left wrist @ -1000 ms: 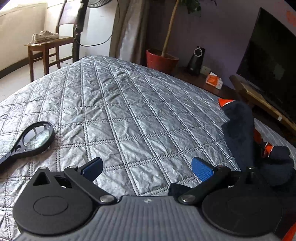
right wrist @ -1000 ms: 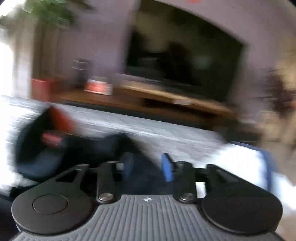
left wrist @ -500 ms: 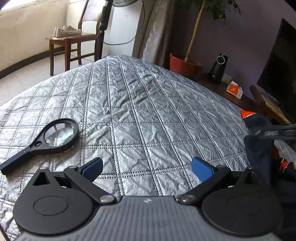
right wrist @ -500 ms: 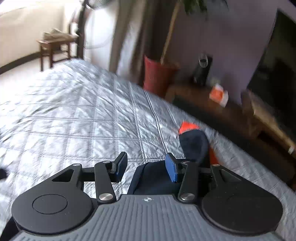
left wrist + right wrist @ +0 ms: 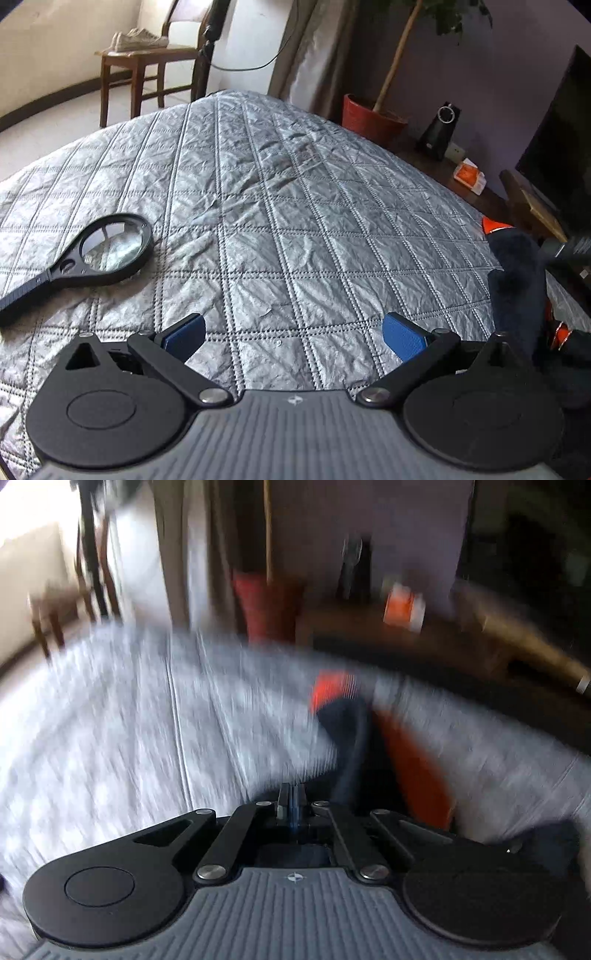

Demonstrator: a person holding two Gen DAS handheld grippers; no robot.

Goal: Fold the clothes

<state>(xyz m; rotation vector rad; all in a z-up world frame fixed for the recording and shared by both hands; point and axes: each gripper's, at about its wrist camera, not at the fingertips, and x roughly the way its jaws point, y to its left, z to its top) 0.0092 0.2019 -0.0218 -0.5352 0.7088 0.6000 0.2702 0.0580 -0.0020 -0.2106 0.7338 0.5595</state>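
Left wrist view is showing the left hand-held gripper (image 5: 291,338) hanging released, blue pads spread wide over the bare quilted silver surface (image 5: 280,206), grasping nothing. A magnifying glass (image 5: 92,254) is lying off to its left. The navy-and-orange garment (image 5: 517,280) is bunching at the right edge of the surface, well apart from those open pads. In the blurred right wrist view, the right hand-held gripper (image 5: 291,803) is clenched tight; the garment (image 5: 351,734) is stretching away just ahead of its tips, but whether cloth is pinched between them I cannot tell. Judging the step as drawing the garment out flat, it is best done with a low, steady pull toward the middle, the left side taking an opposite edge so the fabric is spreading without twisting.
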